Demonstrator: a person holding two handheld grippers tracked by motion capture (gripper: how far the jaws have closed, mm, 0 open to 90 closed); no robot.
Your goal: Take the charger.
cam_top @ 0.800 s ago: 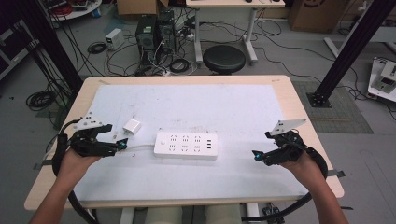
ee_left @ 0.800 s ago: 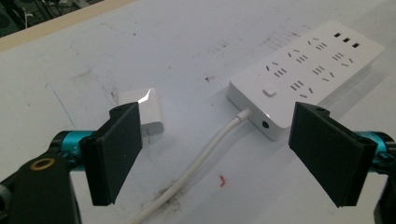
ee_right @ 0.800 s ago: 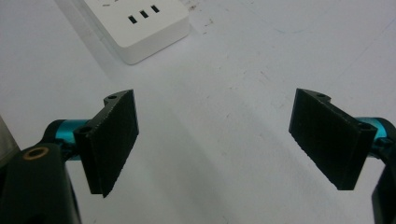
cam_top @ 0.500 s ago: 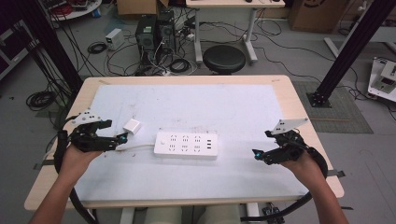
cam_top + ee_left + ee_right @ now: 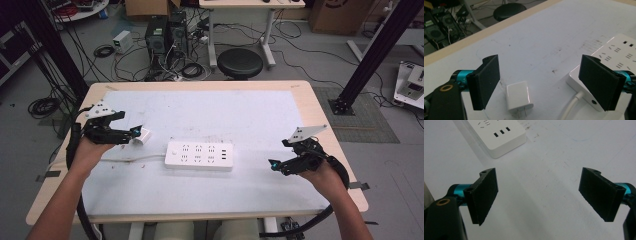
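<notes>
Left tool (image 5: 134, 134) moved in over the charger (image 5: 519, 99), jaws wide, charger lying between them on the surface (image 5: 260, 115) beside the power strip (image 5: 200, 155). Ready for closing. Right tool (image 5: 274, 165) wide, empty.

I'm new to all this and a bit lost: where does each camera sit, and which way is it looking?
High view: above the person's side, looking down on the table; forearms and both grippers show.
Left gripper view: rides the left gripper, open jaws around the charger.
Right gripper view: rides the right gripper, jaws open over bare table.
All share the power strip.
</notes>
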